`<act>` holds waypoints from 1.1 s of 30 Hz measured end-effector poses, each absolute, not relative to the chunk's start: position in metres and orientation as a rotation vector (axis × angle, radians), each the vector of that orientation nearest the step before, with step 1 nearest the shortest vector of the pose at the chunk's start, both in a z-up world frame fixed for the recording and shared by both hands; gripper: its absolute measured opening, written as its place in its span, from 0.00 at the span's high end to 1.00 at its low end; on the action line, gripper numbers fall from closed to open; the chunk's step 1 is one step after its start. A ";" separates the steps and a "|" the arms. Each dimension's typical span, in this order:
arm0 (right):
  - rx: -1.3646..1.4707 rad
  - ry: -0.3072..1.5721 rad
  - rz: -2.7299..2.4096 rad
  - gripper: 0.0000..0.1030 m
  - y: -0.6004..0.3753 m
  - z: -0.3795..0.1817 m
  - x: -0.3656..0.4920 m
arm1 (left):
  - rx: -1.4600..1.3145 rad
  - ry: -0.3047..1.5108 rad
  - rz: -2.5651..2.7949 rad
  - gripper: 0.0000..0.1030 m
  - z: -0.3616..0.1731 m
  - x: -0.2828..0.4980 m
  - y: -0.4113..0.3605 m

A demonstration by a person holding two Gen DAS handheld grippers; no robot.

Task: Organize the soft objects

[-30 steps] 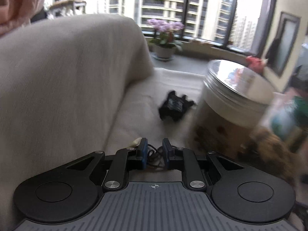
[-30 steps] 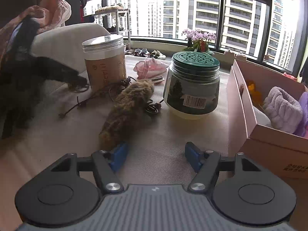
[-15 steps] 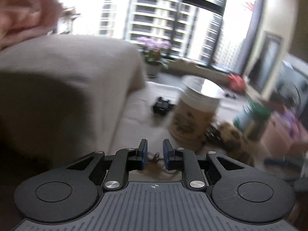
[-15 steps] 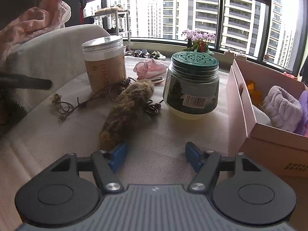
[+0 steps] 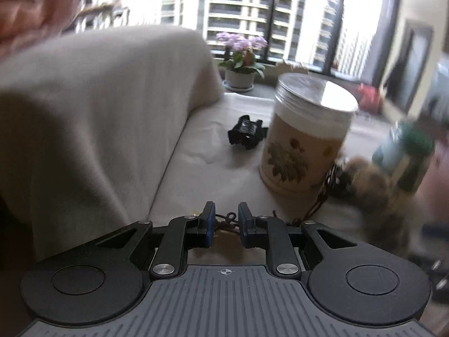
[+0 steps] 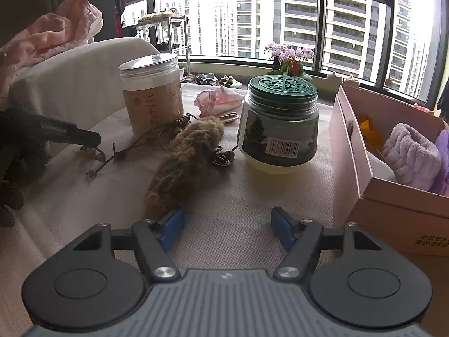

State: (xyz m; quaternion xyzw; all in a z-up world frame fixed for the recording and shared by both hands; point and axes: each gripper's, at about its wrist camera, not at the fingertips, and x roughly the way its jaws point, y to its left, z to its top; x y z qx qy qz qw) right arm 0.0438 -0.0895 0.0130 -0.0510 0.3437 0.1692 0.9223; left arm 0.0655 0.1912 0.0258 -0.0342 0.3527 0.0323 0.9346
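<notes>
Low in the centre of your left wrist view, the left gripper (image 5: 226,219) has its blue pads a narrow gap apart, and the jaws are opening. A dark cord (image 5: 227,220) runs between them; you cannot tell whether the pads still press on it. In the right wrist view the same gripper shows at the left edge as a dark blurred shape, its tip just above the cord's end on the cloth (image 6: 252,224).

At the bottom of your right wrist view, the right gripper (image 6: 227,226) stands wide open with nothing between its pads. Its left finger (image 6: 171,224) sits just beside the near end of the brown furry toy (image 6: 185,163), which lies lengthwise in mid frame. The cord trails from the toy's far end toward the left of the frame.

Behind the toy, upper left of centre, stands a tan jar (image 6: 153,95) with a silver lid. Right of centre stands a green-lidded jar (image 6: 280,123), near the toy's far end. At the right edge a pink box (image 6: 348,151) holds a lilac towel (image 6: 412,154). Between the jars, farther back, lies a pink cloth item (image 6: 219,101).
</notes>
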 end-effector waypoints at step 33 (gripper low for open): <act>-0.110 0.707 0.347 0.30 -0.087 0.012 0.043 | -0.271 0.675 0.053 0.63 0.045 0.026 0.230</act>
